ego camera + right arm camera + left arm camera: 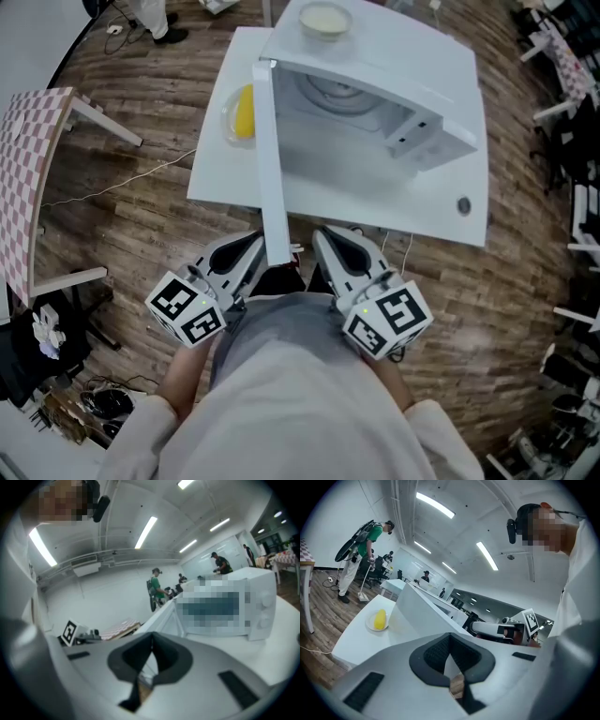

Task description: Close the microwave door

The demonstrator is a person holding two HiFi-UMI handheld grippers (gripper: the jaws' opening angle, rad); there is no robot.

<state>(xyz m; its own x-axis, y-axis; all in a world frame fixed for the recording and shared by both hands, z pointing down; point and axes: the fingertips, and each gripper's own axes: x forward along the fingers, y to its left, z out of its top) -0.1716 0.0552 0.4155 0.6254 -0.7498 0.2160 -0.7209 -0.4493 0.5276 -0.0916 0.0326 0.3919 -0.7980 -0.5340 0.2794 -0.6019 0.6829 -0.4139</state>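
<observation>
The white microwave [384, 89] stands on a white table [319, 192], and its door [269, 159] swings out wide toward me, edge-on. Both grippers hang low by my body, short of the table's near edge. My left gripper [246, 255] is just left of the door's free end, my right gripper [337, 248] just right of it. Each is shut with nothing held. The left gripper view shows its jaws [450, 641] closed below the door [424, 616]. The right gripper view shows its jaws [151, 646] closed before the microwave [225, 606].
A yellow item on a clear plate [242, 112] lies on the table left of the door. A bowl [324, 19] sits on the microwave's top. A checked table [26, 169] stands at the left. People work farther back [358, 550]. A cord runs over the wooden floor.
</observation>
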